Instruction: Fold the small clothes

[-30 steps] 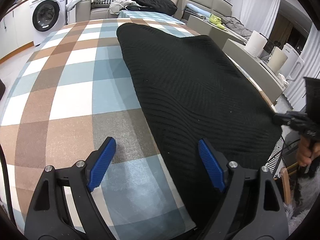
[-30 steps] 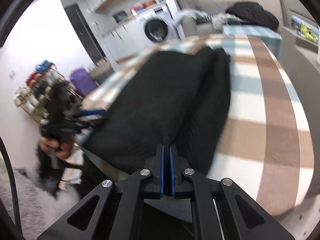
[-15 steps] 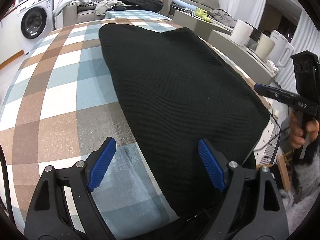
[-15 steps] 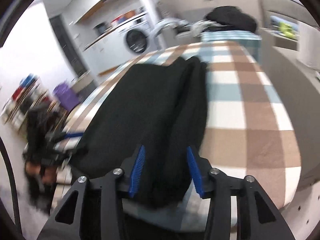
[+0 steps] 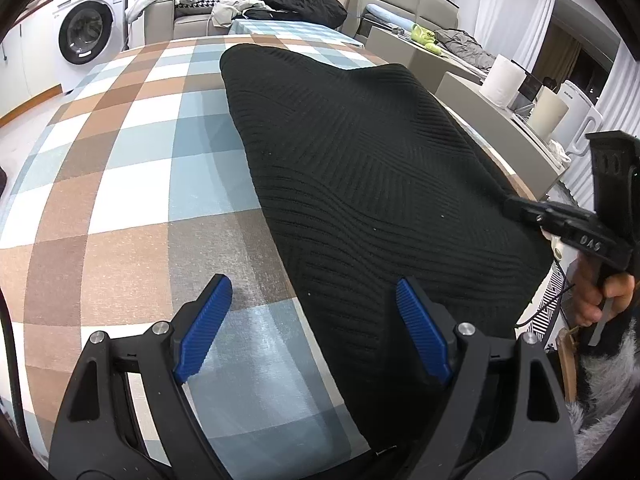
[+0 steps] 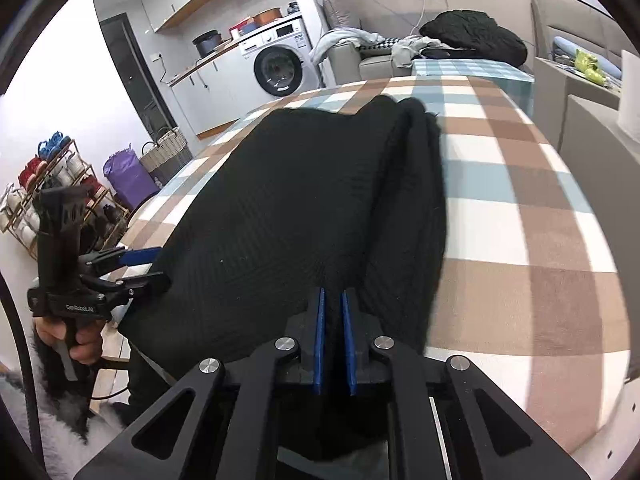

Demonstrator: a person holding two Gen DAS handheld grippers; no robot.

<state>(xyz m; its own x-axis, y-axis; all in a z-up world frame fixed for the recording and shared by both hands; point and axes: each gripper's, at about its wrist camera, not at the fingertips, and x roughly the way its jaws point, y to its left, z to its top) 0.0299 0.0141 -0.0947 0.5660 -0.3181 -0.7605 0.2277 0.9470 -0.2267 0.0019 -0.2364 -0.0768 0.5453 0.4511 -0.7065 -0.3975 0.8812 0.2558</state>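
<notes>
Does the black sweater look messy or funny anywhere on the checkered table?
A little. The black sweater lies mostly flat on the checkered table, but its near corner hangs off the table edge, and one side is bunched into a thick ridge. The right claw is shut on the near edge; the left claw stands open over the other side.

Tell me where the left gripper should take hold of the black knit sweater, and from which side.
Grip the near hem corner of the black knit sweater, coming in low from the near table edge. That corner lies flat on the checked tablecloth just ahead of the open left gripper, and one blue pad already sits over the knit. The right gripper is shut on the opposite near edge, so this probably mirrors it.
</notes>
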